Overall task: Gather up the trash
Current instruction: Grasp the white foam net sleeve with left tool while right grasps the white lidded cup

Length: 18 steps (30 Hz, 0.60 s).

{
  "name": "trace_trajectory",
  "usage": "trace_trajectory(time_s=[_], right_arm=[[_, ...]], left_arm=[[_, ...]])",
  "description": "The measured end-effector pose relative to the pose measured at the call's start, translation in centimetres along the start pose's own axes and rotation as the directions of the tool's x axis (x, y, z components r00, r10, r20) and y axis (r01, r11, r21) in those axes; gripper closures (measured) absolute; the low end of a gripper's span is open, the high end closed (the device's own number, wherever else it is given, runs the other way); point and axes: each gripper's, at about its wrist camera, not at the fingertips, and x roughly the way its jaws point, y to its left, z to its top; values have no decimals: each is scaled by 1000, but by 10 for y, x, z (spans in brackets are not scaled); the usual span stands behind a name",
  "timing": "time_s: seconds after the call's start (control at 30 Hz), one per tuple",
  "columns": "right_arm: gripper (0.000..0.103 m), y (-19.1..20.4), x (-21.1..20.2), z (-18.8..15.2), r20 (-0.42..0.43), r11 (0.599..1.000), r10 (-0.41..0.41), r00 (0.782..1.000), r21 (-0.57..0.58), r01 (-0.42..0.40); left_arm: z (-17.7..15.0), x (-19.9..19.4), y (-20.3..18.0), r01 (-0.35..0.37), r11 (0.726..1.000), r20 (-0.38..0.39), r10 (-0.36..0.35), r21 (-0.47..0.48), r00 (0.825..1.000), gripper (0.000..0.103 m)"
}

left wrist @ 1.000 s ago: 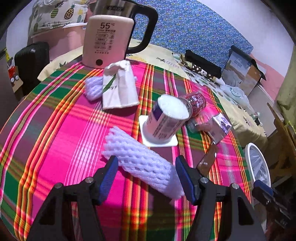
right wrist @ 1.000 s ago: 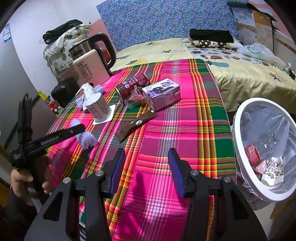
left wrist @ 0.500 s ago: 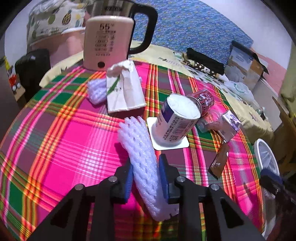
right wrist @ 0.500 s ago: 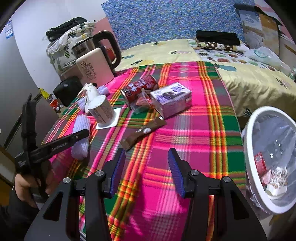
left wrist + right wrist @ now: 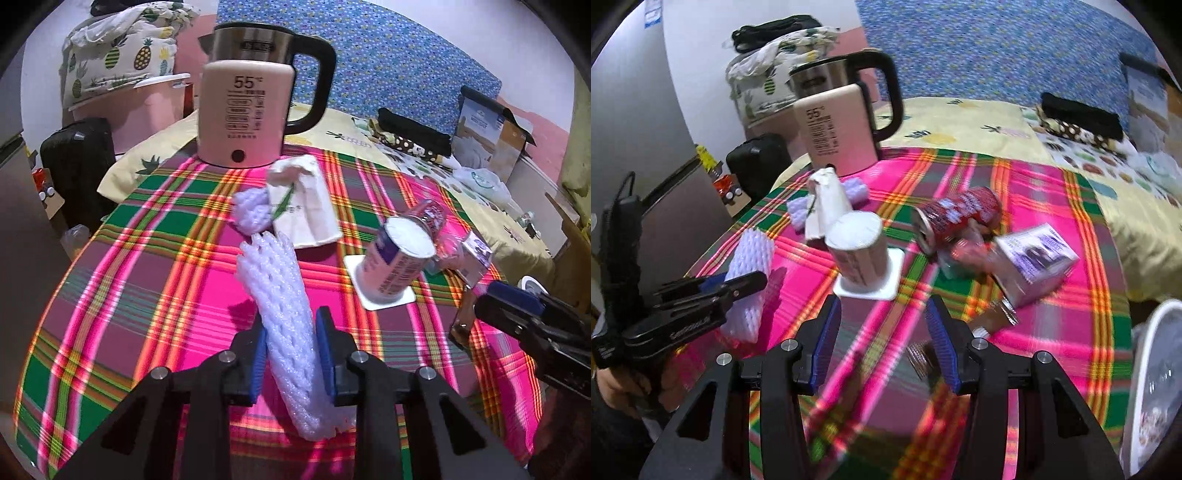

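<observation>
White wall [image 5: 746, 66], blue patterned backdrop [image 5: 388, 62], yellow pineapple-print bed [image 5: 960, 129] behind plaid-covered worktop [image 5: 129, 295], black suitcase [image 5: 77, 158] alongside.

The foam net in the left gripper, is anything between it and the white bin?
Yes. The right gripper hovers open between the foam net and the white bin, and the paper cup, can and purple carton stand on the tablecloth.

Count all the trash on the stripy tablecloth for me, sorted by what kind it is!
Foam fruit nets: 2, one in the left gripper, one by the kettle
Paper bag: 1
Paper cup: 1
Red can: 1
Purple carton: 1
Brown wrapper: 1
Total: 7
</observation>
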Motion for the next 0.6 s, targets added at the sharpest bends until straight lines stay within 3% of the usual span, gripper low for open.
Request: trace_trajectory(time_s=[0.6], right_arm=[[54, 19, 45, 27, -22, 997, -32, 999, -76, 31]], left_arm=[[-1, 10, 29, 11, 999, -16, -11, -40, 1000, 76]])
